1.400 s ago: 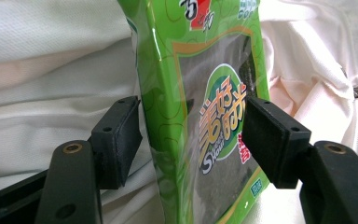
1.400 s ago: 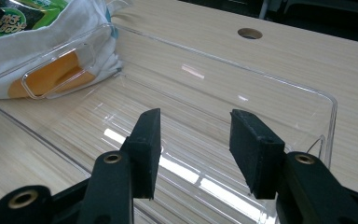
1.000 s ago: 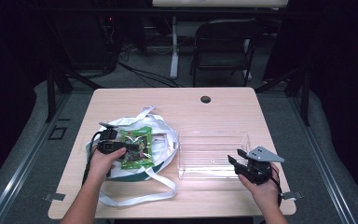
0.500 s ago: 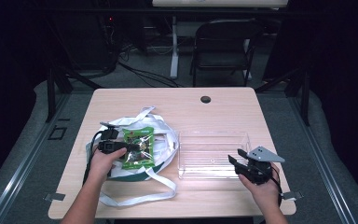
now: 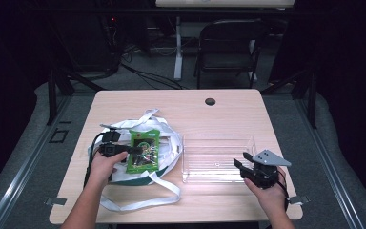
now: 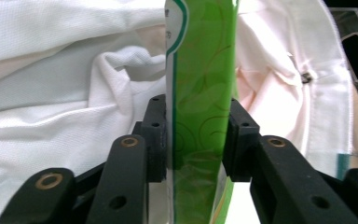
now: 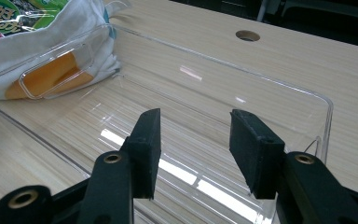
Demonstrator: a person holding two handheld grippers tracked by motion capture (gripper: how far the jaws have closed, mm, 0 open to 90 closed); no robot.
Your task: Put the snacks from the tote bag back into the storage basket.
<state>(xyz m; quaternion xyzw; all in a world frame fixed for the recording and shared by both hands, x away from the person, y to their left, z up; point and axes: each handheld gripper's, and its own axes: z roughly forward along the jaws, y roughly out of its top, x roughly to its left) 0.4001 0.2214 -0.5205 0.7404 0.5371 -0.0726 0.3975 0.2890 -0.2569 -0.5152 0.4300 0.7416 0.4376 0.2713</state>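
While the left gripper (image 6: 196,140), its jaws just closing, pinches a green printed snack packet (image 5: 144,150) atop the white cloth bag (image 5: 169,143), the right gripper (image 7: 195,154) hovers spread over the clear plastic tray's (image 5: 218,138) near edge.

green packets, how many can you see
1: a green packet lies on the white cloth bag, left of the clear tray, gripped by the left claw. More may be hidden inside the bag.

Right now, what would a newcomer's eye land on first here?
The bright green packet on the white cloth bag at the table's left; the left gripper has just been closing and now pinches it between its fingers. To the right lies an empty clear plastic tray, with the right gripper open at its corner.
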